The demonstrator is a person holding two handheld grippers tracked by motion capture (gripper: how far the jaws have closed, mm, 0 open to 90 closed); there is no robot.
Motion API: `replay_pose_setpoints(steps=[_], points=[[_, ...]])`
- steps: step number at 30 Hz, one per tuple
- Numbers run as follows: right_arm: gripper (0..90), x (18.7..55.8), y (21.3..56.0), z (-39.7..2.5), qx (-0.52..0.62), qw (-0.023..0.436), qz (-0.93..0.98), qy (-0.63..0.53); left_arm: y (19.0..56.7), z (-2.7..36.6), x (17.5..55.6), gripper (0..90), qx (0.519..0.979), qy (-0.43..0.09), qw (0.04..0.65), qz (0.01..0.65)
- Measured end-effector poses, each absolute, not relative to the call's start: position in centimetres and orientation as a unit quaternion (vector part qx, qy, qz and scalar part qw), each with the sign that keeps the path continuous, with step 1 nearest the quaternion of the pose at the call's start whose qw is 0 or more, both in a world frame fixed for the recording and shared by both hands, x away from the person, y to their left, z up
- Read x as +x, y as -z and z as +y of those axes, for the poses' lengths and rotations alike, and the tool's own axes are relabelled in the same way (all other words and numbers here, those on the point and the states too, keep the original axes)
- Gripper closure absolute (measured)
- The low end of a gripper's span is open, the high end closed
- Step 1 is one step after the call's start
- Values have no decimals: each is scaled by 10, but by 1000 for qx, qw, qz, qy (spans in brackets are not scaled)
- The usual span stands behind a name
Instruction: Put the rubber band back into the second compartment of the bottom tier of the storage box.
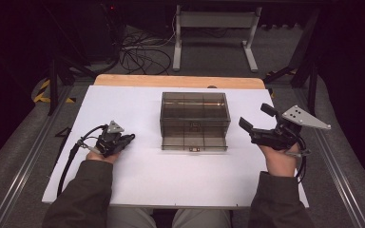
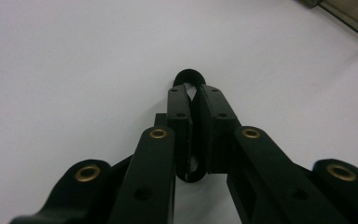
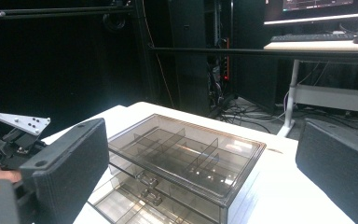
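left claw (image 1: 129, 138) closed, right claw (image 1: 256, 117) spread

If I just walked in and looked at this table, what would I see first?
You'd first spot the see-through smoky box with little compartments, sitting in the middle of the white table. Next, the two black grippers on either side of it: the left gripper rests shut on the table, while the right gripper is open wide and pointed toward the box.
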State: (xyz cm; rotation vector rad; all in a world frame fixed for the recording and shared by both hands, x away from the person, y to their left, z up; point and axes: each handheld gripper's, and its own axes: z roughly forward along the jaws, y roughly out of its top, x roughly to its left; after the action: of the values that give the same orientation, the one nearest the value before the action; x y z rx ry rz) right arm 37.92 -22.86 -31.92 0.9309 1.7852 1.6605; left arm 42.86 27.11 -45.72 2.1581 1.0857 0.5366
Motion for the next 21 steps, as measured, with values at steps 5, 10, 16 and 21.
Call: replay_pose_setpoints(steps=[5,10,16,21], points=[[33,379,319,-229,346,262,658,-616,454,269,427,835,824,-210,330,409],[33,379,319,-230,344,263,659,-615,450,263,423,835,827,-217,330,399],[35,379,319,-230,345,263,658,-616,445,254,418,835,833,-228,326,385],[35,379,319,-231,345,263,657,-616,440,248,414,835,834,-235,329,375]])
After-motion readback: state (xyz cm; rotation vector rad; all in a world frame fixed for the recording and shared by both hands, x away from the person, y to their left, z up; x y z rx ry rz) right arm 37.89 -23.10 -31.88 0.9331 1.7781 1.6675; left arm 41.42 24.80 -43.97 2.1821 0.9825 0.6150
